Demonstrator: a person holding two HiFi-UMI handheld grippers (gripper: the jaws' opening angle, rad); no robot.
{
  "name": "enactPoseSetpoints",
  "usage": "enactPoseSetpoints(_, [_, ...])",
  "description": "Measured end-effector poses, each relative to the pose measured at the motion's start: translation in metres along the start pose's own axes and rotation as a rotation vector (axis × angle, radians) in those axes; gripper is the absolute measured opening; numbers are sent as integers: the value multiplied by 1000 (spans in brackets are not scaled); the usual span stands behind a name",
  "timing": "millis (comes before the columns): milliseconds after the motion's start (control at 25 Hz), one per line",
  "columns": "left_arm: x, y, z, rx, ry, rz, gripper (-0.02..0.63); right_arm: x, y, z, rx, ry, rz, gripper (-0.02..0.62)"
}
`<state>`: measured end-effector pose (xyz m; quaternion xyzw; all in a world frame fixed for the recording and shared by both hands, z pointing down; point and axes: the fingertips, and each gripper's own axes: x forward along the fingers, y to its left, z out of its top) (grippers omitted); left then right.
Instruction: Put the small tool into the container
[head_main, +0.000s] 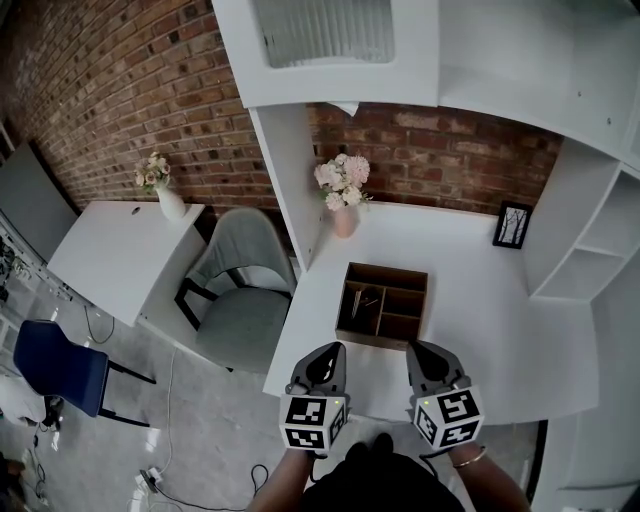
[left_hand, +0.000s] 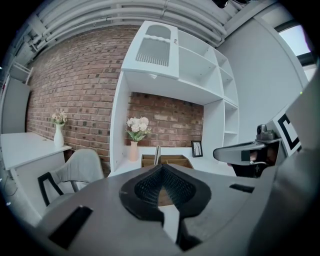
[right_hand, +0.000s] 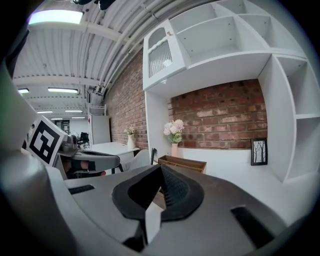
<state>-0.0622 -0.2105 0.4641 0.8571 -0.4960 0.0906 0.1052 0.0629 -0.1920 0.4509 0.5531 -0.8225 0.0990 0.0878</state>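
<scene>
Left gripper and right gripper lower centre, jaws pressed together, empty, over near edge of desk, box just above, bare top right.

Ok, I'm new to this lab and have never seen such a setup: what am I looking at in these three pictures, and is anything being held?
No robot here: a person holds a tool with a two-jaw claw in each hand. The head view comes from a camera on the person's head, looking down: the left claw and right claw show at the bottom. The two gripper views come from cameras riding on each claw, looking along its jaws. On the white desk stand a wooden container with compartments, a vase of pink flowers and a small framed picture. Both claws are shut and hold nothing.
</scene>
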Motion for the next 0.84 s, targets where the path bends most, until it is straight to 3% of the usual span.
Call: enactPoseSetpoints(840, [3,6,5,-2,-12,-1,9,0,1,3,-2,-11,0,3])
